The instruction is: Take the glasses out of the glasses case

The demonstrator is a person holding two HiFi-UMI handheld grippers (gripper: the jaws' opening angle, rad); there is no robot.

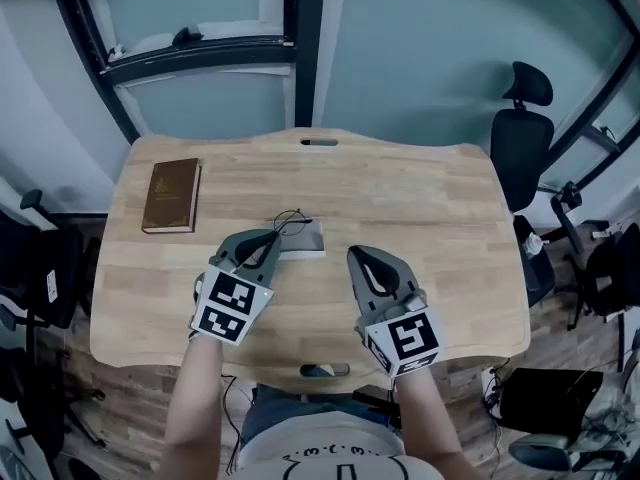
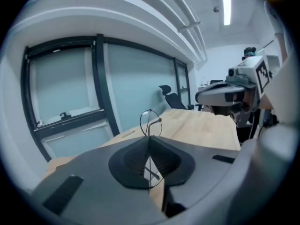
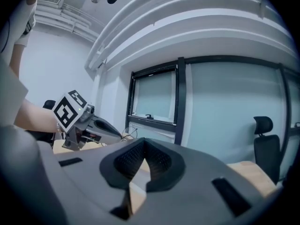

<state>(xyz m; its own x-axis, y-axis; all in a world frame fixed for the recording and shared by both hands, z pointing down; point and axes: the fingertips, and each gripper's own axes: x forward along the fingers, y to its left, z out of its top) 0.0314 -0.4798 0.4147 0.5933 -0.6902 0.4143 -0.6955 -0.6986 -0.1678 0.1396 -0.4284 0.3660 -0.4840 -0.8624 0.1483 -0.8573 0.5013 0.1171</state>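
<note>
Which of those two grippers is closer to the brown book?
Left. The left gripper is to the right of the book, holding the glasses; the right gripper is farther right, beyond the left one.

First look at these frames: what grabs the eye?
Thin wire glasses are pinched in the fingers of the left gripper, held over the middle of the wooden table. The grey glasses case lies right by them, with a brown book near the table's left edge. The right gripper is shut and empty.
</note>
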